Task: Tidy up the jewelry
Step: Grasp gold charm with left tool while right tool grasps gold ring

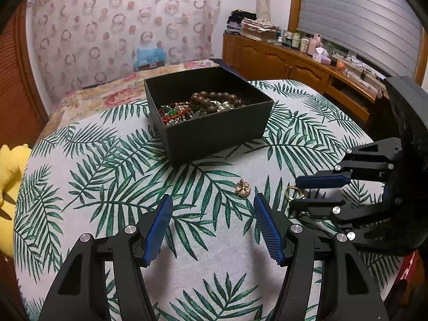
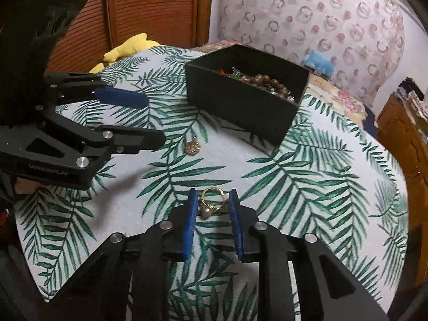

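While jewelry fills the black box (image 1: 214, 131), a flower pendant (image 1: 243, 188) lies nearby.

Both tools share one build. The left gripper (image 1: 211, 203) has black plastic arms with triangular cut-outs, round silver screws at the joints, and blue ribbed pads on its fingers (image 1: 268, 230). The right gripper (image 2: 211, 200) matches: black frame, silver screws, blue fingers (image 2: 190, 219). Faint pale lettering, too small to read, marks the left gripper's side.
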